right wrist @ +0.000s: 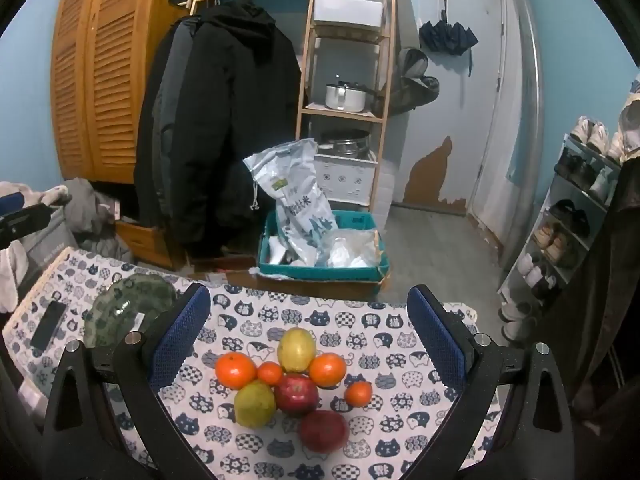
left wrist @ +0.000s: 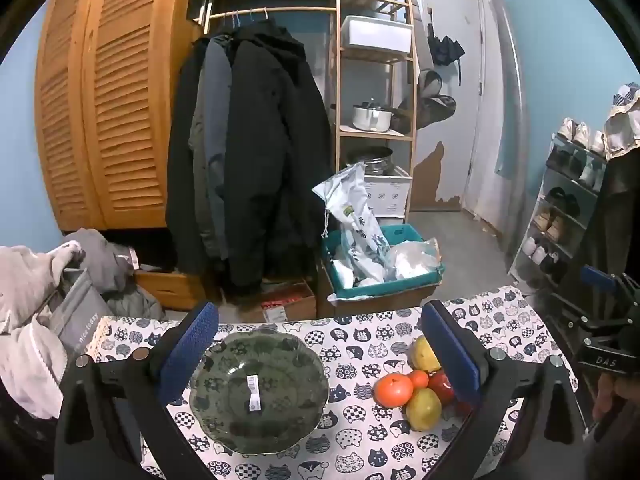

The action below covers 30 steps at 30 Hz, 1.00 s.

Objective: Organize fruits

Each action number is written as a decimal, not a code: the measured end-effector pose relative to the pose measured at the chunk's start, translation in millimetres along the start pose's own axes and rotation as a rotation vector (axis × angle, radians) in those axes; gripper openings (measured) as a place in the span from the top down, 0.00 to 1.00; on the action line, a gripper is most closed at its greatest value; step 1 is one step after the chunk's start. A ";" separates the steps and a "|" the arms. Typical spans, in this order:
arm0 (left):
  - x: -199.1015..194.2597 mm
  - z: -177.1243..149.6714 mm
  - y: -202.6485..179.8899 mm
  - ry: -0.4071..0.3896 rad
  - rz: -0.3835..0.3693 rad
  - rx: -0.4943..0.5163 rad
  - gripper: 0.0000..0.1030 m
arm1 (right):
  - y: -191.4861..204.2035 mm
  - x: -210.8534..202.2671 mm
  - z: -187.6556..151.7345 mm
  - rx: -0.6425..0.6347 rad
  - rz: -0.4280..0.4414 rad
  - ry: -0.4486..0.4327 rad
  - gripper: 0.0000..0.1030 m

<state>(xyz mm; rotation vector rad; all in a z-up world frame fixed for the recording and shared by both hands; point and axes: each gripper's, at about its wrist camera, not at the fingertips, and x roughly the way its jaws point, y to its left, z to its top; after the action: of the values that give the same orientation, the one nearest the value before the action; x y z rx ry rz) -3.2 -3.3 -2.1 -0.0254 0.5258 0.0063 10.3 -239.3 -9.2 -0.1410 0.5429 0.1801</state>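
On the cat-print tablecloth (right wrist: 360, 332), I am hovering both wide-open, empty grippers, left gripper (left wrist: 320, 344) over the green scalloped glass plate (left wrist: 259, 392), right gripper (right wrist: 308, 332) over the clustered fruits (right wrist: 294, 384), judging an outer orange the easiest first pick.

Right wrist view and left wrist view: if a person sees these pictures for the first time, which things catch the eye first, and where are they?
The bright heap of fruit comes first: oranges, yellow-green pears and red apples bunched on the cat-print tablecloth, between the open jaws of the right gripper. Next is the empty green glass plate to the left of the fruit, in front of the open left gripper. Behind the table, dark coats hang from a rail.
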 end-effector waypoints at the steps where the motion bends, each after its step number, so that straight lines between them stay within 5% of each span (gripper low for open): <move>1: -0.7 1.3 1.3 0.000 -0.003 -0.003 0.01 | 0.0 0.5 0.1 0.000 -0.001 0.000 0.06; 30: -3.4 8.3 4.7 -0.008 -0.010 -0.003 0.01 | 2.3 -1.0 0.8 -0.004 -0.001 -0.002 0.06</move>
<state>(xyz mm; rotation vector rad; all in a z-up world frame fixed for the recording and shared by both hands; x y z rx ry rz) -2.0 1.6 6.7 -0.0312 0.5173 -0.0025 9.4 -237.0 -8.3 -0.1451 0.5407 0.1809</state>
